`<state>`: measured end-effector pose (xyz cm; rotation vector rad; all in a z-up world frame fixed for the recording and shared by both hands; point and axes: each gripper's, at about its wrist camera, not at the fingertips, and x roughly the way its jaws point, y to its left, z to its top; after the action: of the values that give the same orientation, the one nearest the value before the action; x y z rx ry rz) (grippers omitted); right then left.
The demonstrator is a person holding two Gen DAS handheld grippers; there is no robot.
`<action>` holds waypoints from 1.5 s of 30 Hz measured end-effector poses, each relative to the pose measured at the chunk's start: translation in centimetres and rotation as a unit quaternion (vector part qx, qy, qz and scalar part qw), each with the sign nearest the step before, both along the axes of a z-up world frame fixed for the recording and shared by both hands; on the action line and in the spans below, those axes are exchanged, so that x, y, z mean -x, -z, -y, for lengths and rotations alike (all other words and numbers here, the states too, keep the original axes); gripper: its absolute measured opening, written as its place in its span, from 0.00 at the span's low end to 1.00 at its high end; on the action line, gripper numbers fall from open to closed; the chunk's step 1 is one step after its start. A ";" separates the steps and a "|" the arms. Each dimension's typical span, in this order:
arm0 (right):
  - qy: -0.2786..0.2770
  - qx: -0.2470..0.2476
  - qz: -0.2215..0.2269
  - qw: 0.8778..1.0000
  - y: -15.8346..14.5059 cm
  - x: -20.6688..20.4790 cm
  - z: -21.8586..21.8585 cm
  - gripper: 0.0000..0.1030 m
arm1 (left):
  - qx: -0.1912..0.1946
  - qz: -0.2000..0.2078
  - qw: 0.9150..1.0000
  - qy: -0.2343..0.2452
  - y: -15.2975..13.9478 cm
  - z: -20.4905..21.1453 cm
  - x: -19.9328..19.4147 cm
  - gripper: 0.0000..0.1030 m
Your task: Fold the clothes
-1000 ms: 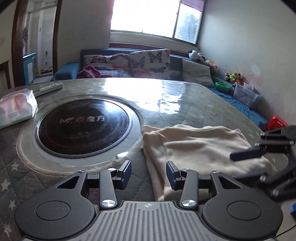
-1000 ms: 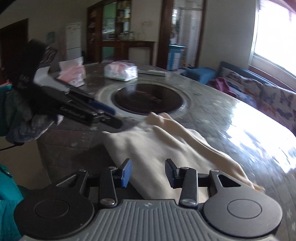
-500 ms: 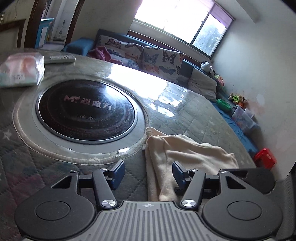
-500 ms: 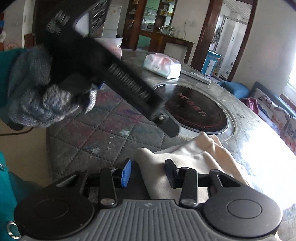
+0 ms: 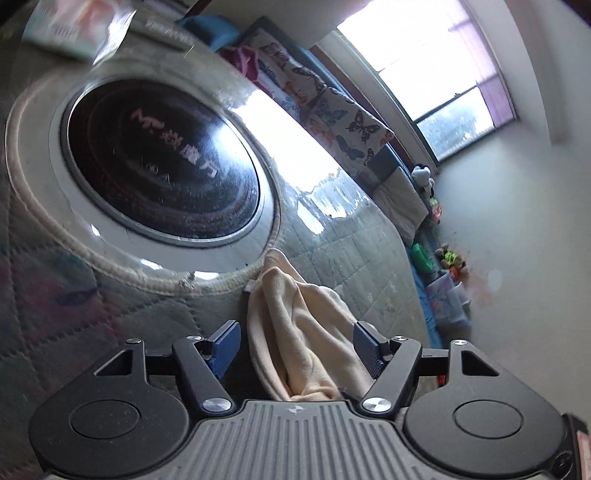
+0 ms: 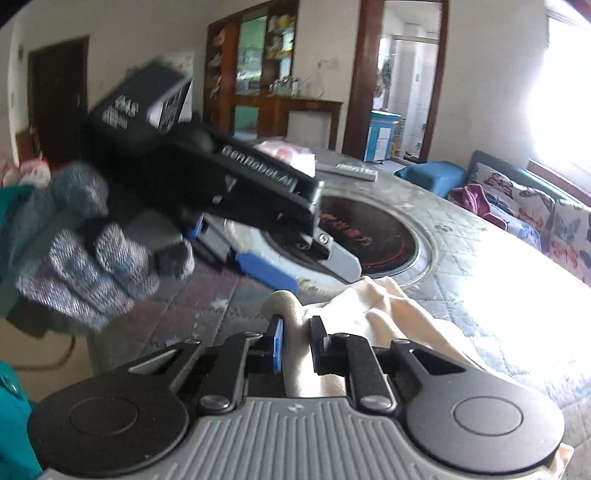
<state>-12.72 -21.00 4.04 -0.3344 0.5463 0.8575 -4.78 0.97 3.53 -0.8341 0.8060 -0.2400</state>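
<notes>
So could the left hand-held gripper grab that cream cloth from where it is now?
Probably yes. The left hand-held gripper is open, and the bunched cream fleece cloth already lies between its fingers with nothing in the way. The right hand-held gripper is shut on another fold of it.

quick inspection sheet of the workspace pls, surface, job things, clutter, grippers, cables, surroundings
surface: round quilted table with a black cooktop disc set in it
job's things: cream garment, bunched beside the disc
clutter: tissue pack, remote
grippers: left gripper open around the garment; right gripper shut on a garment fold
cables: nothing seen
surroundings: butterfly-cushion sofa, window, wooden cabinet
</notes>
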 end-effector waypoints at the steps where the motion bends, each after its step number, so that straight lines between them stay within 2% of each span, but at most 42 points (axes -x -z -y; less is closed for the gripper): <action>1: 0.004 -0.008 -0.002 1.000 -0.2 -0.1 0.4 0.13 | 0.012 -0.005 1.000 -0.004 0.2 0.0 -0.1 0.68; 6: 0.011 -0.024 -0.004 1.000 -0.8 -0.1 1.7 0.12 | 0.063 -0.028 0.998 -0.008 1.4 0.6 -0.6 0.70; 9: 0.008 -0.027 -0.008 1.000 -0.9 -0.1 1.9 0.12 | 0.075 -0.041 0.996 -0.005 2.2 1.0 -1.1 0.64; 11: 0.006 -0.027 -0.011 1.000 -0.8 -0.1 2.0 0.12 | 0.081 -0.047 0.996 0.000 2.7 1.1 -1.5 0.37; 12: 0.004 -0.027 -0.012 1.000 -0.7 0.0 2.1 0.12 | 0.084 -0.052 0.995 0.001 3.1 1.0 -1.7 0.31; 13: 0.005 -0.029 -0.014 0.999 -0.6 0.0 2.1 0.12 | 0.086 -0.055 0.995 -0.002 3.4 0.9 -1.7 0.21; 15: 0.008 -0.034 -0.022 0.999 -0.6 0.1 2.2 0.12 | 0.084 -0.058 0.995 -0.006 3.8 0.6 -1.8 0.17; 20: 0.053 -0.048 -0.029 0.997 -0.3 0.5 4.7 0.16 | 0.067 -0.054 0.996 -0.002 4.0 0.2 -1.5 0.15; 24: 0.144 -0.049 -0.041 0.987 0.3 0.1 9.1 0.17 | 0.038 -0.043 0.998 0.006 3.3 0.7 -1.4 0.15; 25: 0.168 -0.049 -0.045 0.983 0.5 0.0 10.3 0.17 | 0.033 -0.042 0.999 0.008 3.2 0.7 -1.3 0.15; 27: 0.237 -0.058 -0.054 0.968 1.0 -0.8 13.3 0.17 | 0.029 -0.041 0.999 0.010 3.2 0.9 -1.2 0.15; 31: 0.317 -0.068 -0.059 0.944 2.1 -2.4 17.3 0.18 | 0.018 -0.039 0.999 0.011 3.0 1.2 -1.2 0.15; 35: 0.358 -0.087 -0.072 0.927 3.4 -4.1 19.7 0.22 | -0.002 -0.035 0.999 0.016 2.4 1.9 -1.7 0.16; 41: 0.363 -0.079 -0.073 0.926 4.4 -4.9 19.6 0.25 | -0.021 -0.031 0.999 0.019 2.1 2.2 -1.4 0.16; 45: 0.374 -0.086 -0.081 0.920 4.1 -4.8 19.8 0.27 | -0.044 -0.024 0.998 0.024 1.8 2.7 -1.2 0.16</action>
<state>-7.97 -40.78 -0.10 0.1181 0.6807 0.1830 -3.55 -1.75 1.76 -0.7414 0.8765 -0.2258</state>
